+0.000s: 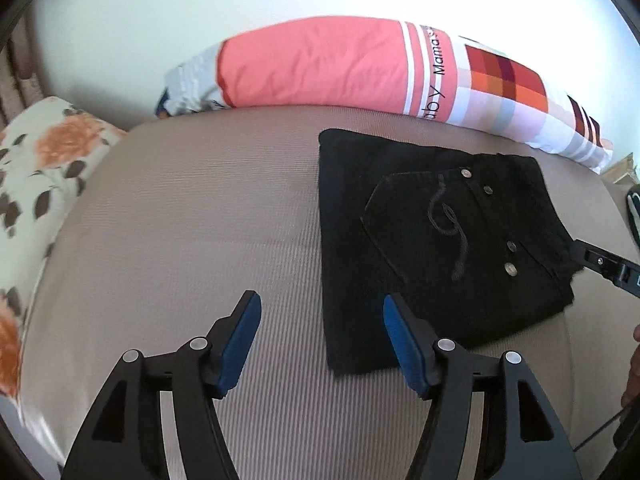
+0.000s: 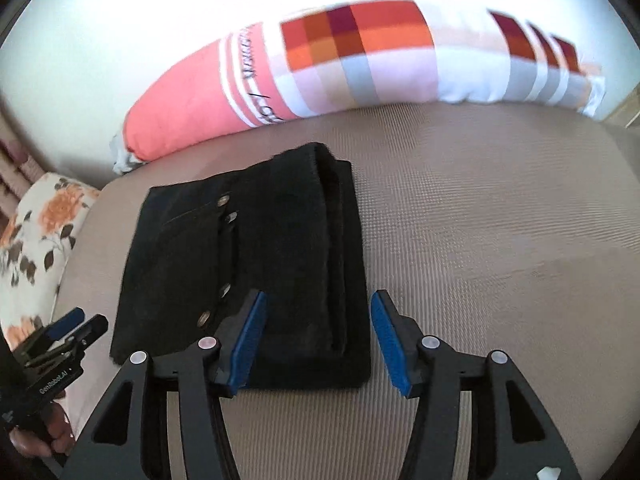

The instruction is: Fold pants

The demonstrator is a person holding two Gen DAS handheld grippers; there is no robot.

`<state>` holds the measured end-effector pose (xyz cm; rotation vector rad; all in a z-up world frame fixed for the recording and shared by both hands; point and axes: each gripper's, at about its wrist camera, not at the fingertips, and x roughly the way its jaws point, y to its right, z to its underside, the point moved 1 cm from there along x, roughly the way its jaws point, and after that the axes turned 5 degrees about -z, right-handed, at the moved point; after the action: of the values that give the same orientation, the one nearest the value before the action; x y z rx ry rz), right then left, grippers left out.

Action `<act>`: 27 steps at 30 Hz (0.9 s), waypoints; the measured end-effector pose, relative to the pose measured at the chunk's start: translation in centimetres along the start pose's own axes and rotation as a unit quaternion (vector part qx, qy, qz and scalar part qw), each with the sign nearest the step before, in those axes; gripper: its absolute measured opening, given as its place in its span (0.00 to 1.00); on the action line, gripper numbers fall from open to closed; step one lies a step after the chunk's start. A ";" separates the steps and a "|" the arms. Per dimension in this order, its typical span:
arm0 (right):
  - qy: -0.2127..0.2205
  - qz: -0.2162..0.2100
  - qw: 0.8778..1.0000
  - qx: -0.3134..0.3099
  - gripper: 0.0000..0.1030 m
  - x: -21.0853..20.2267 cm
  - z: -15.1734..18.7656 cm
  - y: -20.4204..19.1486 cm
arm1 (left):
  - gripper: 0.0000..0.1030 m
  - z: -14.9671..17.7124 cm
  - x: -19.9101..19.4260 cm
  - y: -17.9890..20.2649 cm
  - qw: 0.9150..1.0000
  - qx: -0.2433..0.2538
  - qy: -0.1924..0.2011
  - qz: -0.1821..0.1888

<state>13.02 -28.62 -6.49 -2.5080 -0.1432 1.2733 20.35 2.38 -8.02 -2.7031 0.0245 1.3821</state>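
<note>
The black pants [image 1: 436,248] sat folded into a neat rectangle on the beige ribbed bed [image 1: 192,208], pretty close to its far edge, just in front of the long pink patchwork pillow [image 1: 320,68]. The left gripper [image 1: 320,344] hung over bare cover beside the bundle's near left corner, jaws apart and holding nothing. The right gripper [image 2: 316,340] was spread open too, empty, above the near right corner. A floral pillow [image 1: 44,184] lay at the left edge.

"GenRobot.AI" on left gripper [image 2: 66,326], seemingly "baby Mama" on long pillow [image 1: 320,68]
</note>
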 end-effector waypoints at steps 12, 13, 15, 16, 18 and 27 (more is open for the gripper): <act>0.048 0.037 0.996 -0.068 0.69 -6.2 6.0 -6.2 | 0.73 5.1 -8.0 0.1 0.998 -0.012 0.046 -0.045; 0.051 0.037 0.996 -0.068 0.70 -6.6 6.4 -6.4 | 0.73 5.4 -8.5 0.0 0.998 -0.013 0.049 -0.046; 0.058 0.037 0.995 -0.070 0.71 -7.2 7.0 -7.1 | 0.73 5.9 -9.2 -0.1 0.998 -0.017 0.051 -0.045; 0.060 0.036 0.995 -0.072 0.72 -7.4 7.3 -7.4 | 0.73 6.2 -9.5 -0.2 0.997 -0.017 0.051 -0.046; 0.066 0.041 0.993 -0.084 0.73 -7.9 7.8 -8.2 | 0.73 6.6 -10.0 -0.3 0.997 -0.020 0.056 -0.046; 0.071 0.047 0.991 -0.099 0.79 -8.7 9.7 -9.9 | 0.74 8.3 -10.6 -0.8 0.996 -0.028 0.057 -0.063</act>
<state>0.57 -18.95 -1.86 -2.7965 -0.1245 1.1603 7.44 3.62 -4.20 -2.7725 -0.1752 1.2094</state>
